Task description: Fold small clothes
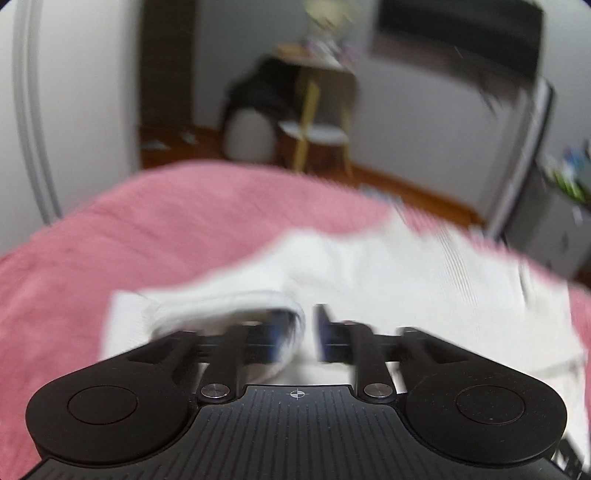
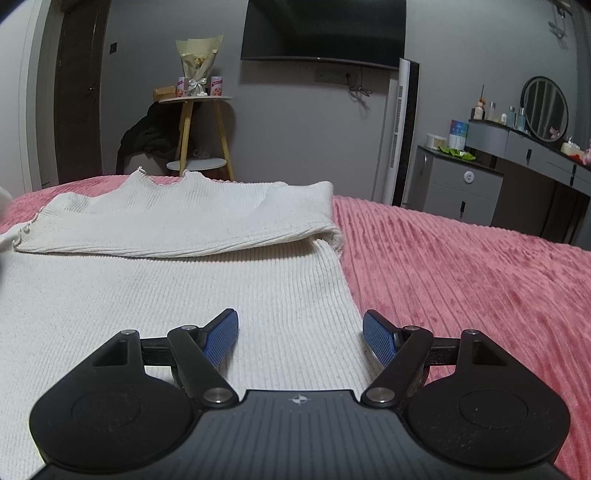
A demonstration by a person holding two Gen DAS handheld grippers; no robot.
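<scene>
A white ribbed knit top [image 2: 177, 280] lies on the pink bedspread [image 2: 461, 266], its upper part folded over across the body. My right gripper [image 2: 300, 334] is open and empty, low over the top's near right edge. In the blurred left wrist view, my left gripper [image 1: 308, 330] is nearly closed, with a white sleeve fold [image 1: 229, 306] of the top draped over its left finger [image 1: 284, 332]. The rest of the top [image 1: 424, 266] spreads beyond it. I cannot tell if the jaws pinch the cloth.
The pink bedspread [image 1: 147, 229] covers the bed. Beyond the bed stand a wooden side table [image 2: 199, 122] with a bouquet, a dark garment beside it, a wall TV [image 2: 325, 29], a tall white tower unit [image 2: 402, 129] and a grey dresser [image 2: 480, 177] with a round mirror.
</scene>
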